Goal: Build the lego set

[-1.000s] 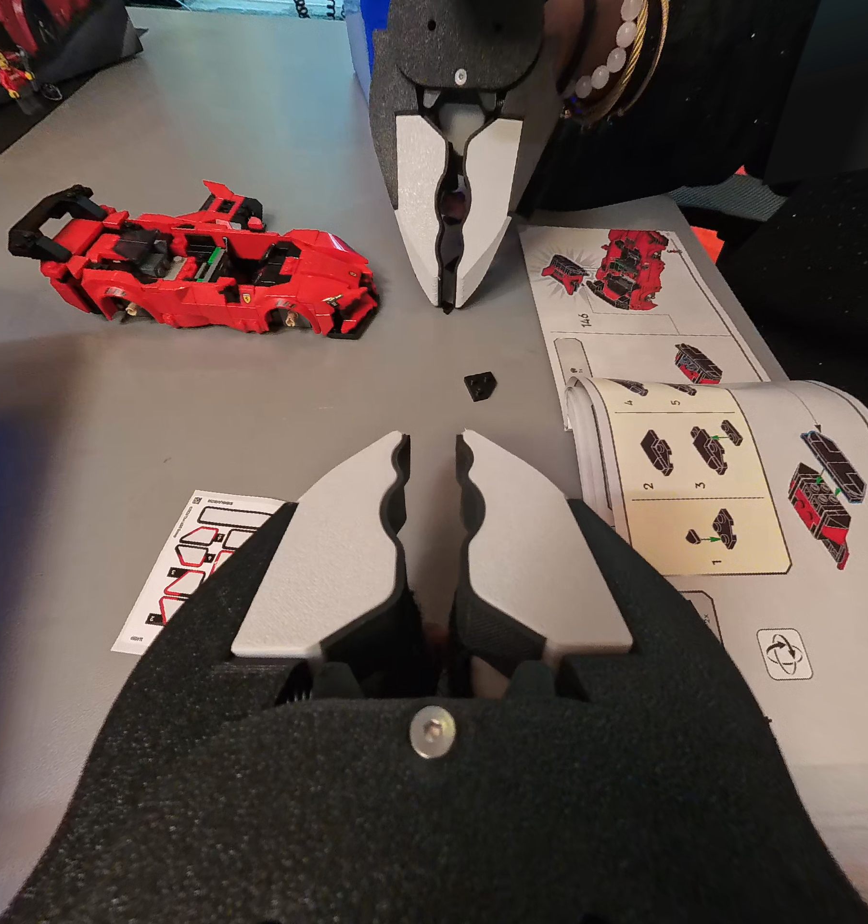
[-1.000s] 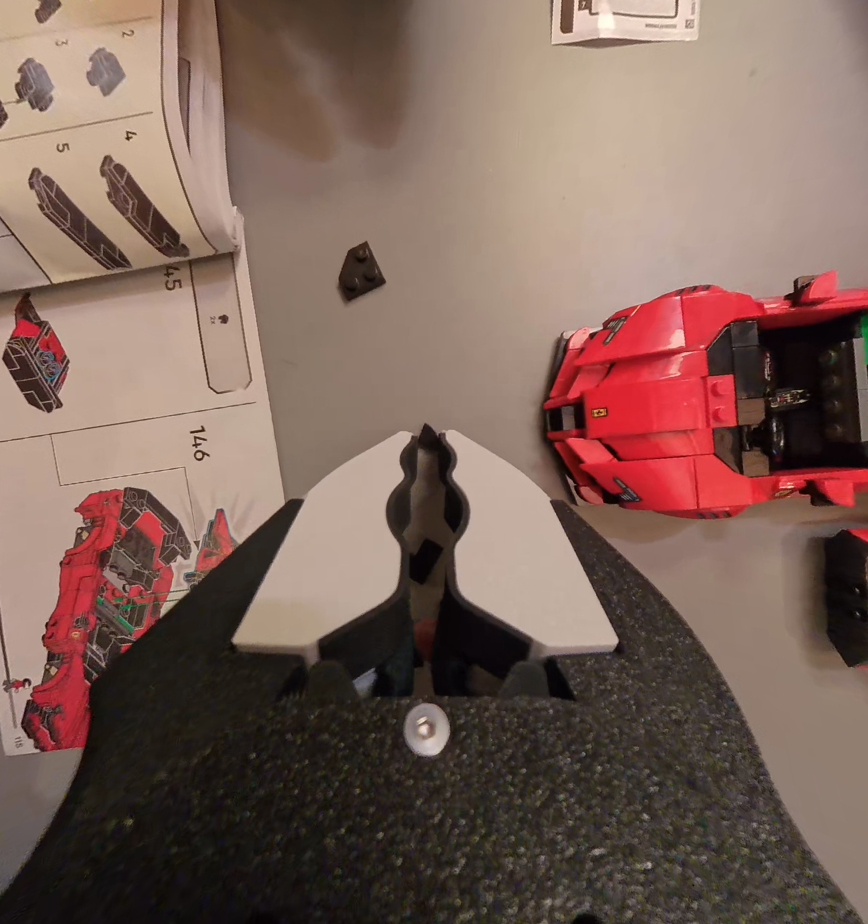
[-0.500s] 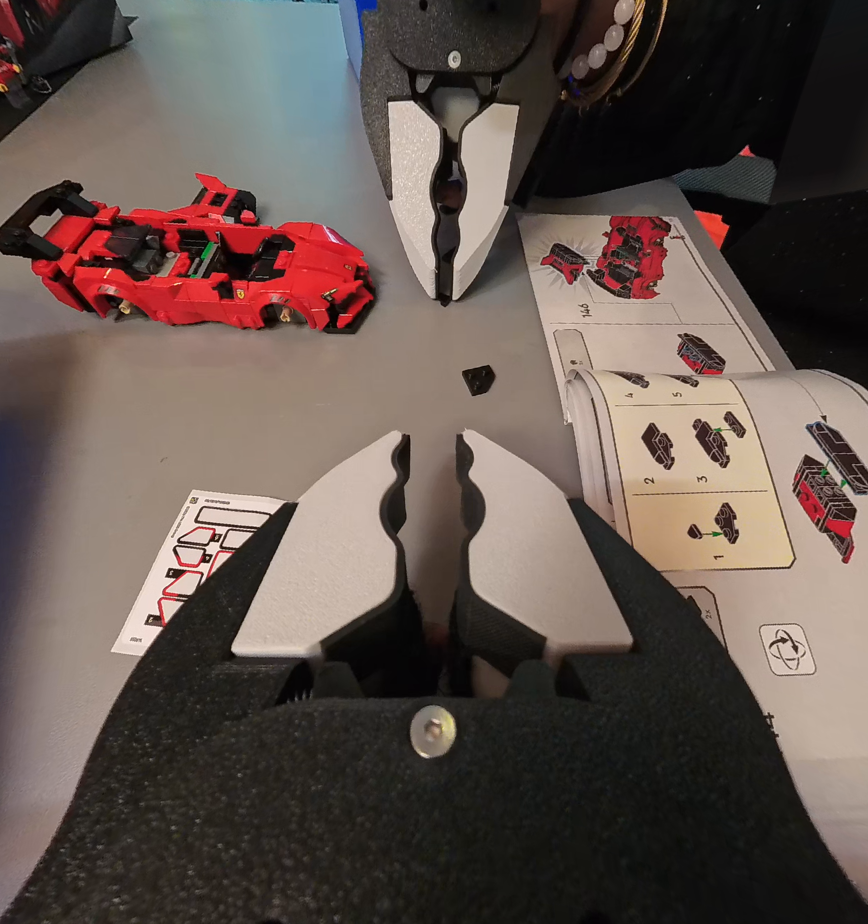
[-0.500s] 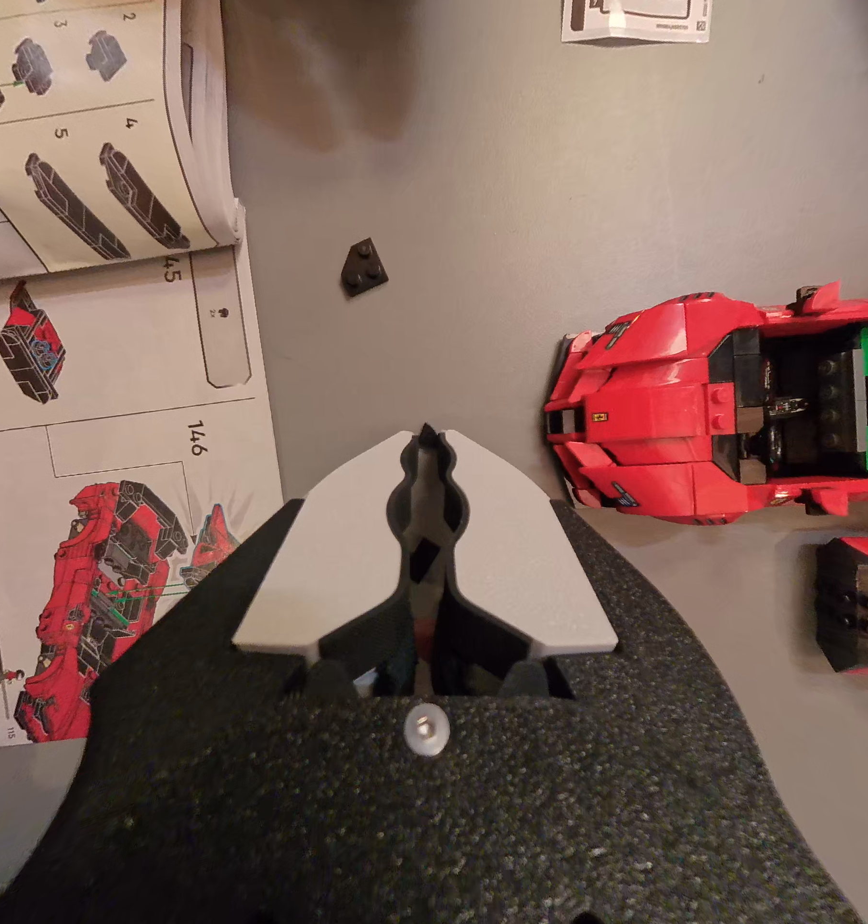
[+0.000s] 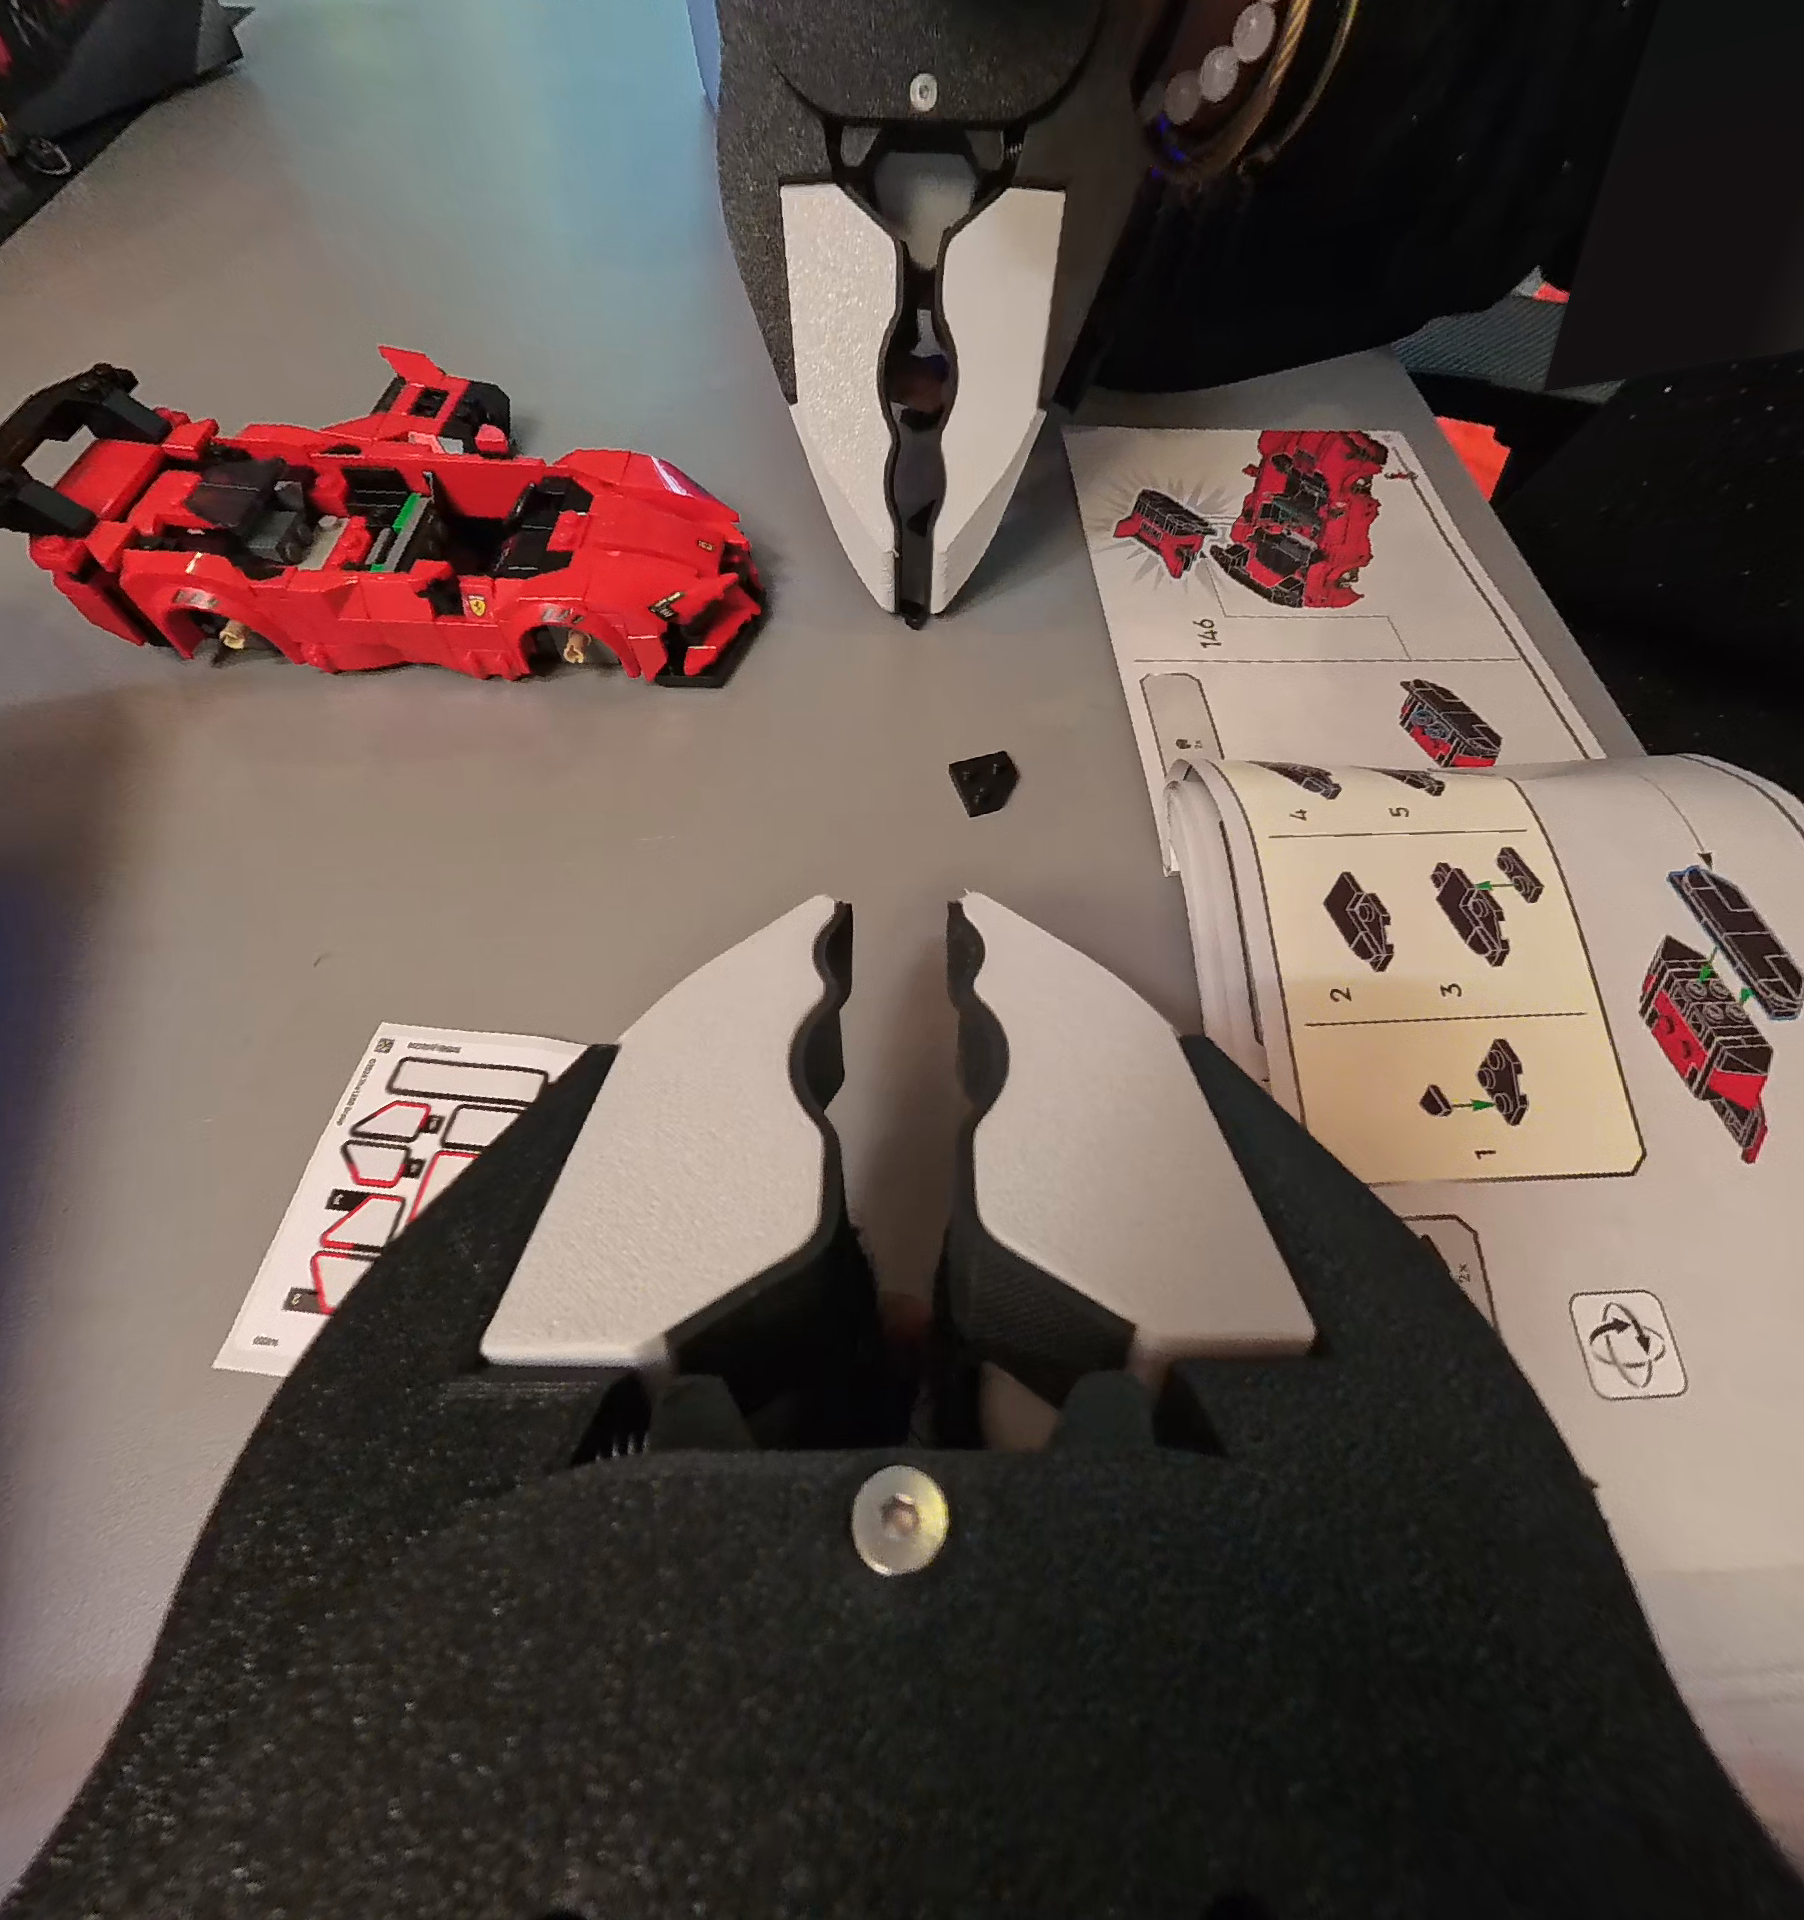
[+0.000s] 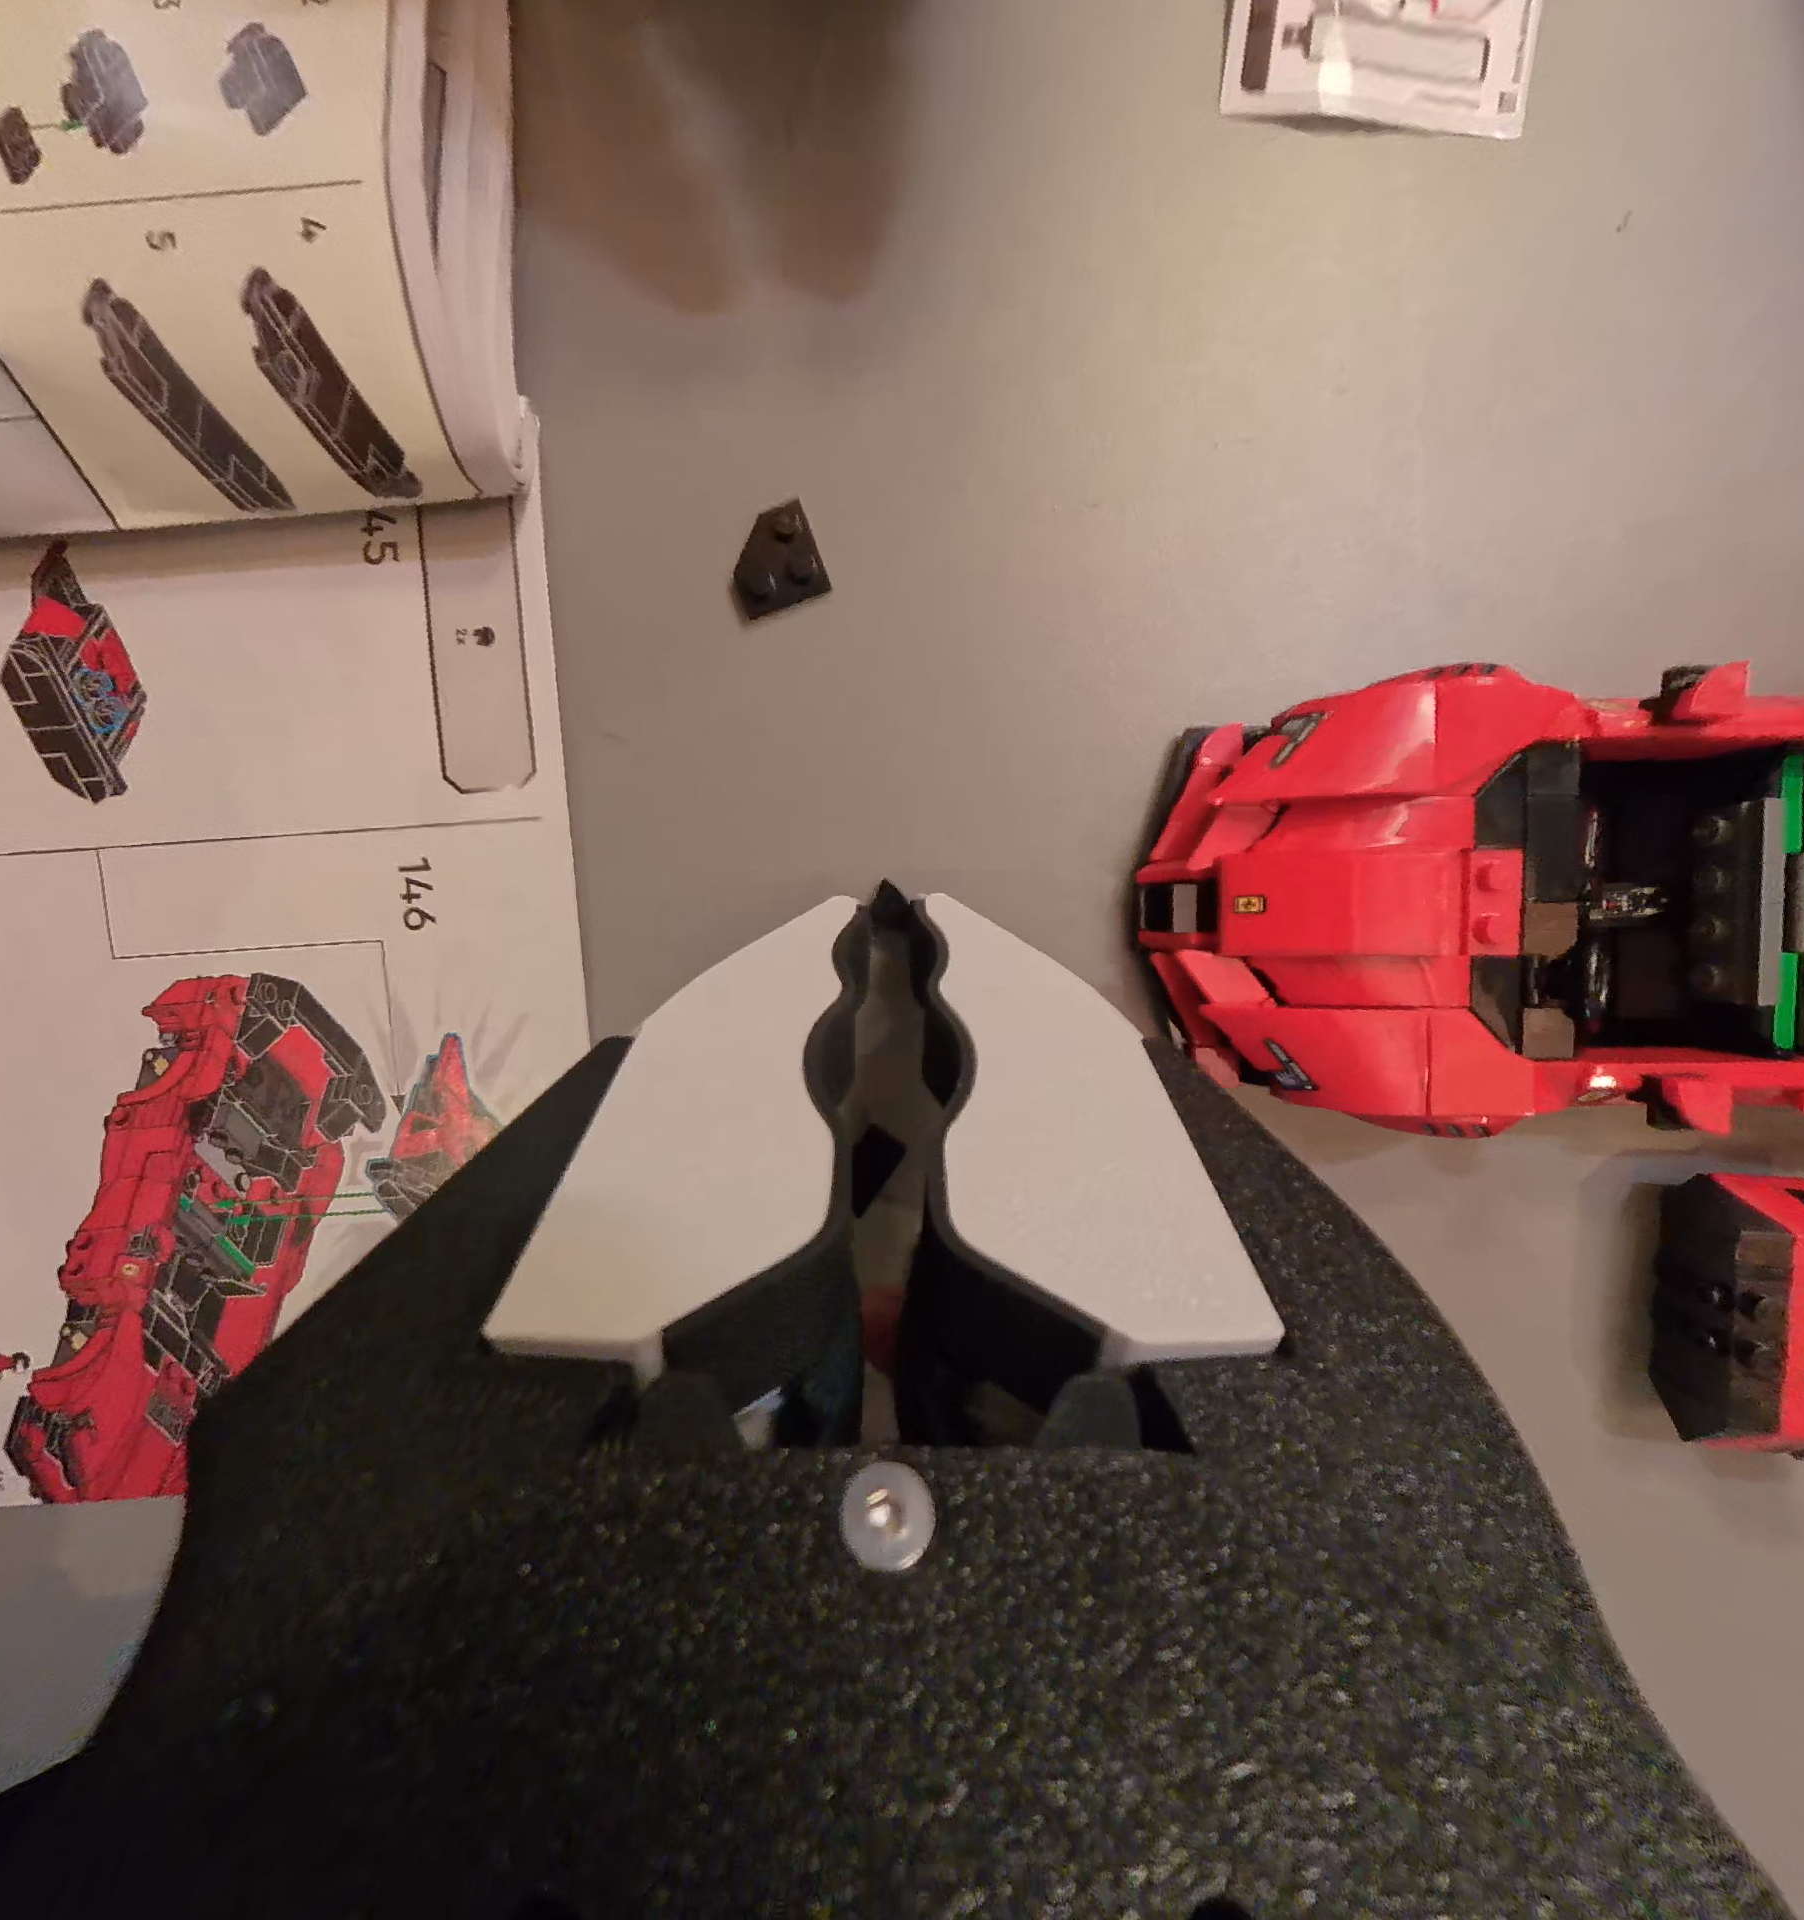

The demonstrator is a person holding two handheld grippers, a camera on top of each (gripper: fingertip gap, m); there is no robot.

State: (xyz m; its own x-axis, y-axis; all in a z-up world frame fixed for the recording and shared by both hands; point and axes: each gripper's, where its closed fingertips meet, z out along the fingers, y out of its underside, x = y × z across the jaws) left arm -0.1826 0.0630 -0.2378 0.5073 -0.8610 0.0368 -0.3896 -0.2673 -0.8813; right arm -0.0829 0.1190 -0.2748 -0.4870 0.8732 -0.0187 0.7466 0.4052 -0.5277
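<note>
Comparing with a second ago, little differs: the red lego car (image 5: 358,551) sits slightly farther left in the left wrist view, and the small black plate (image 5: 982,782) lies where it did on the grey table (image 5: 462,831). Only the right wrist view shows a separate red-and-black block (image 6: 1771,1309) near the car's nose; only the left shows the sticker sheet (image 5: 399,1164) whole. The left gripper (image 5: 899,906) stands narrowly parted, empty, the plate just beyond its tips. The right gripper (image 6: 885,902) pinches a small black piece (image 6: 885,900). The instruction booklet (image 5: 1397,935) lies right.
</note>
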